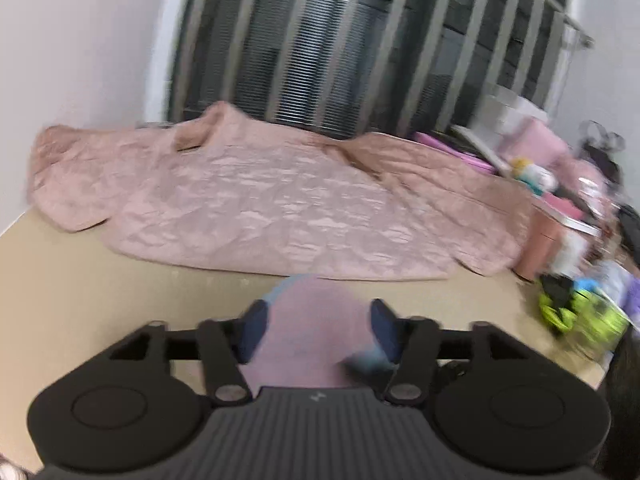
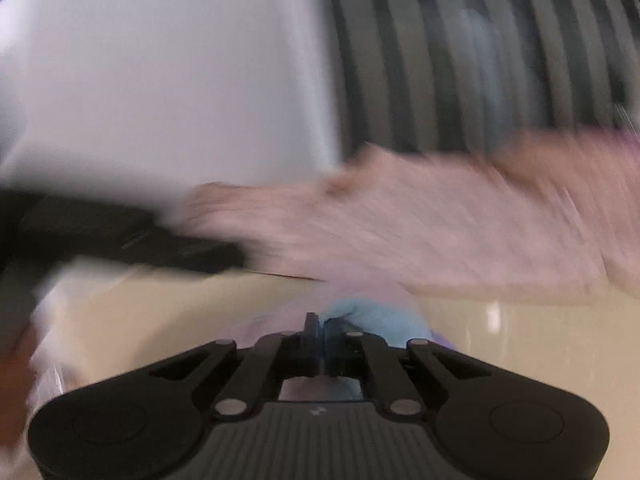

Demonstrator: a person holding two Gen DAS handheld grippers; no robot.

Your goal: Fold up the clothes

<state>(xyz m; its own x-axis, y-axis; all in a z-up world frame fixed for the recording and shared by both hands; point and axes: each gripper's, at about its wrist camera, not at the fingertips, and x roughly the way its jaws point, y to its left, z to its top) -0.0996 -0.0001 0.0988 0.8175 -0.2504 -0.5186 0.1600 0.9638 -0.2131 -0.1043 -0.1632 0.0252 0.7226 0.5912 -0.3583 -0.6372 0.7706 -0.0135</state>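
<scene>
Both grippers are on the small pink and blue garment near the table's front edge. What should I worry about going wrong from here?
1. The left gripper stands open around the pink and blue garment, not pinching it; only the right gripper is shut on it, so one side may sag or slip.
2. The pink quilted jacket lies spread just behind; a fold pushed forward could catch its hem.
3. Both views are blurred, so the grip is hard to confirm.

Both wrist views low over the table (image 1: 80,280), facing the window, sharing the pink quilt (image 1: 260,208).
</scene>
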